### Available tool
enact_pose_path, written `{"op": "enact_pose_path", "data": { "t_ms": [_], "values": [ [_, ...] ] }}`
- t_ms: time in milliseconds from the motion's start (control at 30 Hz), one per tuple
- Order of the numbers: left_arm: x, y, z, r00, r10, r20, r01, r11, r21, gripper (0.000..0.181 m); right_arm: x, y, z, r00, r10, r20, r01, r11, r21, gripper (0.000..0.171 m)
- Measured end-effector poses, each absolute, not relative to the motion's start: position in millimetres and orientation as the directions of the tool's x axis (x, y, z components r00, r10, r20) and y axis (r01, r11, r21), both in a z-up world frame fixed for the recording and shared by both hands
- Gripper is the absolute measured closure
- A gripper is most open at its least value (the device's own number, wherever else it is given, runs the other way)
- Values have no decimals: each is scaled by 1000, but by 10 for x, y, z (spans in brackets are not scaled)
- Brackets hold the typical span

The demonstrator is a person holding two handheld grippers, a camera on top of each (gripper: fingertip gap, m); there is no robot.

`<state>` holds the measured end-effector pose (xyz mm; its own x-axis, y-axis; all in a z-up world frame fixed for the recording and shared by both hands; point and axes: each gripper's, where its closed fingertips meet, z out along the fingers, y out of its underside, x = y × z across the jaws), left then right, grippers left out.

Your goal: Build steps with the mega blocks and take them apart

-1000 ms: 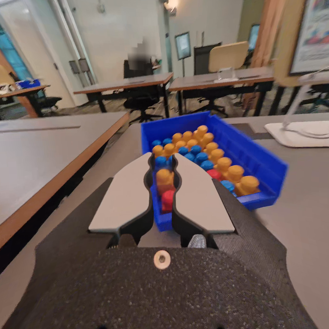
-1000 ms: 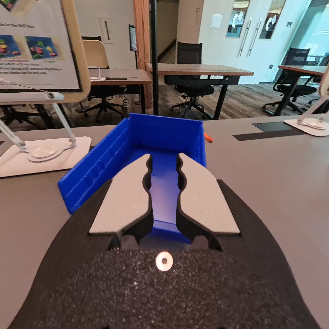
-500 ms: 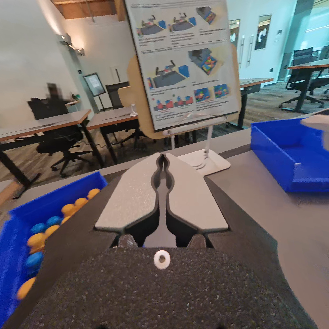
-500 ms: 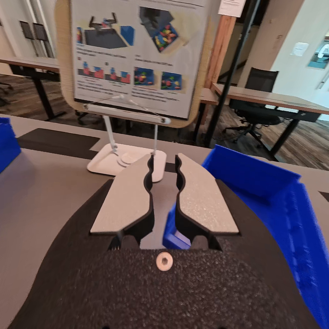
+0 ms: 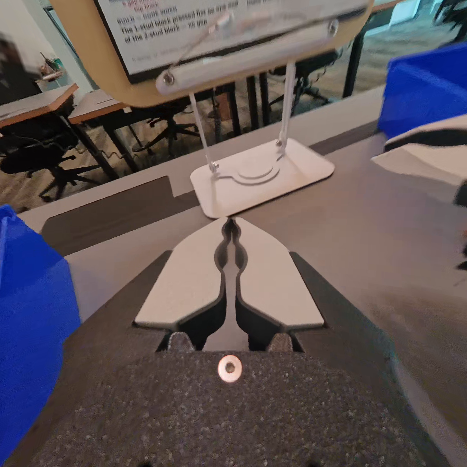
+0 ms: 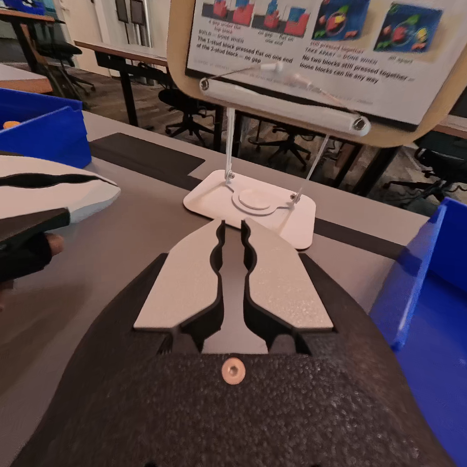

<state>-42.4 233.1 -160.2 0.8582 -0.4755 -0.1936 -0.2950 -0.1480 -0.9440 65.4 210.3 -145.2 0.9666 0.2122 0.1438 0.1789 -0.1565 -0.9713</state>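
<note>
My left gripper is shut and empty, low over the grey table, pointing at the white base of a sign stand. My right gripper is open by a narrow gap and empty, pointing at the same base. The blue bin of blocks is at the left; in the right wrist view only a bit of one orange block shows over its rim. A second blue bin at the right looks empty. Each gripper shows in the other's view, the right one and the left one.
An instruction board on a white stand rises at the table's far edge, its base just beyond both grippers. A gloved hand holds the left gripper. Dark strips are set in the tabletop. Desks and office chairs stand beyond.
Both grippers swung away from their bins to the table's middle, facing the sign stand, and moved lower and closer. The left gripper went from open to shut; the right gripper's gap narrowed.
</note>
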Motion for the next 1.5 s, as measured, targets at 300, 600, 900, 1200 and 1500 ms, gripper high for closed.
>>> {"op": "enact_pose_path", "data": {
  "t_ms": [300, 600, 900, 1200, 1500],
  "values": [
    [-736, 2466, -2011, 849, -437, -298, -414, -199, -888, 181, 446, 1988, -1591, 941, 334, 61, 123, -169, -978, 171],
    [-642, 2395, -1940, 848, -464, -255, -390, -221, -894, 181, 383, 1967, -1617, 928, 367, 61, 134, -179, -975, 171],
    [-550, 2280, -1962, 821, -500, -274, -421, -207, -883, 181, 297, 1887, -1488, 908, 382, 171, 215, -76, -974, 171],
    [-520, 2254, -1980, 803, -485, -346, -476, -173, -863, 181, 275, 1845, -1457, 893, 392, 220, 262, -58, -963, 171],
    [-513, 2237, -1872, 819, -474, -324, -439, -155, -885, 181, 417, 1919, -1494, 924, 316, 214, 256, -96, -962, 171]
  ]
}}
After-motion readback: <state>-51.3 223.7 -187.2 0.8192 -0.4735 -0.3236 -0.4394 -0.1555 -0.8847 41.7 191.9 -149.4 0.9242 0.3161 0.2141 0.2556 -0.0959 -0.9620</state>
